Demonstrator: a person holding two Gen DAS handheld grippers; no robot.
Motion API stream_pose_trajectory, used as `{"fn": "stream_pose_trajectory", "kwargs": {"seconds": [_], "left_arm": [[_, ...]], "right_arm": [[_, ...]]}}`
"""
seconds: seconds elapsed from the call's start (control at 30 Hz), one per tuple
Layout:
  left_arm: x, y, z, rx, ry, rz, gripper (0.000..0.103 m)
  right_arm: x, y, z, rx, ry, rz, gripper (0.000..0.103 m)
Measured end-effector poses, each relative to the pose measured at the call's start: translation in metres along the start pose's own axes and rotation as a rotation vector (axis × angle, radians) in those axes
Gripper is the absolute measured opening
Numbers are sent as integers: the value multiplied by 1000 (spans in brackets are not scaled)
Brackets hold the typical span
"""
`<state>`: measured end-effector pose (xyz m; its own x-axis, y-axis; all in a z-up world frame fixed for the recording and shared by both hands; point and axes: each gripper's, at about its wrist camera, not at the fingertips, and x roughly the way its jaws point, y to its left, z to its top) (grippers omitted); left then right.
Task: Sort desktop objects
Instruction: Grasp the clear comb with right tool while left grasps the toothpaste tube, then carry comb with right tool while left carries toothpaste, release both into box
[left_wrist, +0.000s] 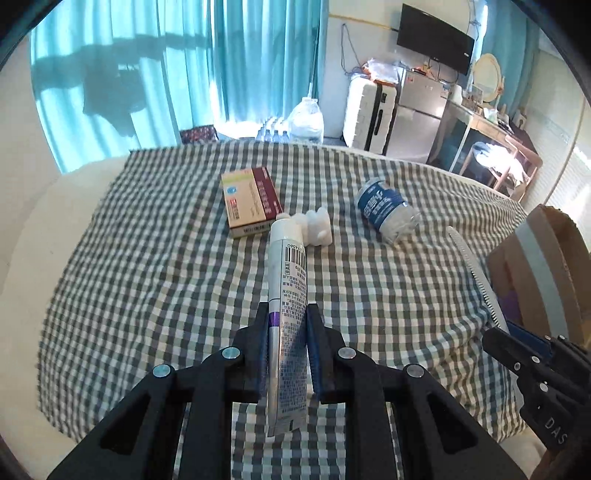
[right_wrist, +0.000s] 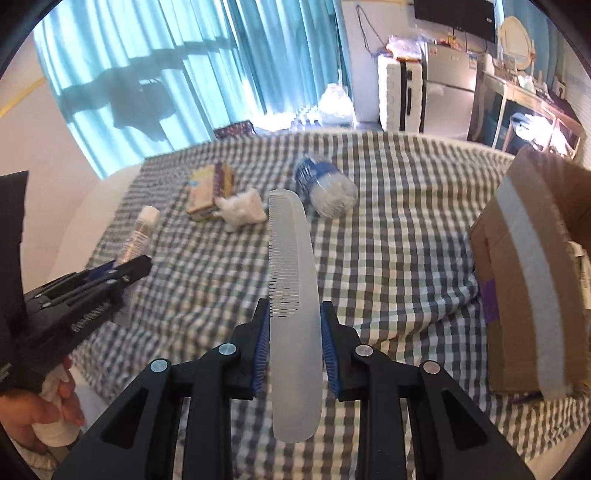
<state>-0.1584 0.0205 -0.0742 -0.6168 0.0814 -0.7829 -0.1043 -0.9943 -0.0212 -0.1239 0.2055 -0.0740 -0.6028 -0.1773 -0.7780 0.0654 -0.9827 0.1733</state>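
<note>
Right wrist: cardboard box (right_wrist: 532, 266) beside comb (right_wrist: 295, 295).

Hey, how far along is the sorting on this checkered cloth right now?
Done: nothing visibly sorted yet; the cardboard box's inside is hidden. In hand: the left gripper is shut on the tube and the right gripper is shut on the comb, both lifted off the cloth. Left: the medicine box, white packet and blue-labelled jar.

Black grippers (left_wrist: 286, 321) — blue pads (right_wrist: 328, 354), silver screws
</note>
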Motion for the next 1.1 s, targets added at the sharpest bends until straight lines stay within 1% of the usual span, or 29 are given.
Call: {"fn": "stream_pose_trajectory", "kwargs": {"seconds": [0.3,0.4,0.53,0.63,0.77,0.83,0.9,0.97,1.07,1.1], "left_arm": [[-66,-8,2,14,-88,-37,18],[-89,-14,4,28,-119,-48,18],[-114,-25,9,49,-152,-72,18],[-130,-43,15,69,-181,-96,18],[-146,-69,25,97,-203,-156,18],[-152,-87,31,116,-204,-189,18],[-158,-103,35,124,-183,-229,18],[-164,-122,41,145,-185,-275,18],[-166,-153,47,187,-185,-311,18],[-167,-169,47,206,-182,-327,18]], "right_arm": [[-63,18,-2,-27,-90,15,26],[-82,19,-3,-14,-121,43,26],[-108,21,0,-28,-172,38,26],[-131,16,8,-27,-209,36,26],[-164,2,18,-43,-265,-5,26],[-181,-11,21,-38,-286,-24,26],[-197,-27,25,-27,-307,-44,26],[-209,-45,27,-16,-323,-72,26],[-224,-80,31,16,-332,-113,26],[-228,-92,32,30,-329,-131,26]]}}
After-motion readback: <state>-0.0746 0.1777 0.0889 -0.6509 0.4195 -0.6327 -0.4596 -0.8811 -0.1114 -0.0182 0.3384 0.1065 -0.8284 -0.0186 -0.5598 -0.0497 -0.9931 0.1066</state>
